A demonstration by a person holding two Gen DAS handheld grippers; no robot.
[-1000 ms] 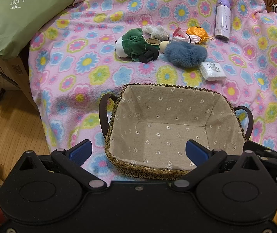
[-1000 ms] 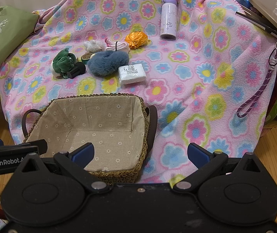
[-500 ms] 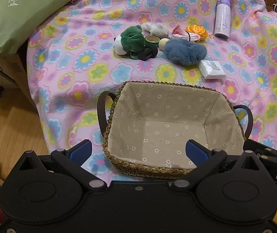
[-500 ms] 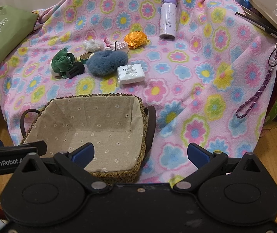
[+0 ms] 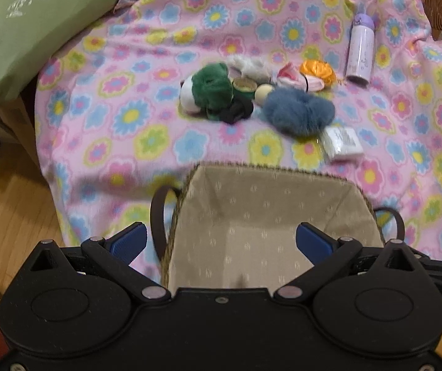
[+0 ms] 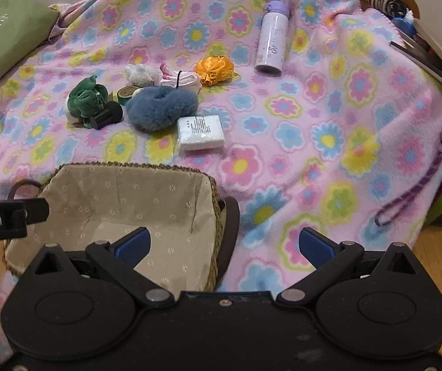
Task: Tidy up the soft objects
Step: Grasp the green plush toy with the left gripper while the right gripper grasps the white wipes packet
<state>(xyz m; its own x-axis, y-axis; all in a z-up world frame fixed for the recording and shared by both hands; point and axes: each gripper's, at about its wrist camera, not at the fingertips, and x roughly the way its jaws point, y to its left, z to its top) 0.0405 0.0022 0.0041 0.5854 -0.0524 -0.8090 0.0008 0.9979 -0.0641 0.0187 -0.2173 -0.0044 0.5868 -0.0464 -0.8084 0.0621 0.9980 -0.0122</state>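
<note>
We see the soft things gathered in a loose cluster on the far middle of the flowered blanket [image 6: 329, 99]. A blue fluffy scrunchie [image 6: 161, 108] lies at the centre, with a green plush toy [image 6: 85, 99] to its left and a black roll [image 6: 107, 117] touching the toy's near side. Behind them sit a small white fluffy piece [image 6: 140, 74], a ring of tape [image 6: 127, 93], a pink folded cloth [image 6: 181, 79] and an orange satin pouch [image 6: 216, 69]. A white tissue pack [image 6: 200, 132] lies just right and near of the scrunchie. Nearer to us stands a woven basket [image 6: 165, 167] with a pale flowered lining and dark handles; nothing lies inside it. A lilac bottle [image 6: 272, 43] stands upright farther right, well apart from the cluster. A green cushion [image 5: 32, 24] rests at the far left edge, and a purple cord [image 6: 418, 182] hangs over the blanket's right side.

Our left claw [image 5: 220, 242] hovers over the near part of the basket, its blue fingers spread wide apart and holding nothing. Our right claw [image 6: 224, 245] hangs over the basket's right rim and handle, fingers likewise spread and holding nothing.
</note>
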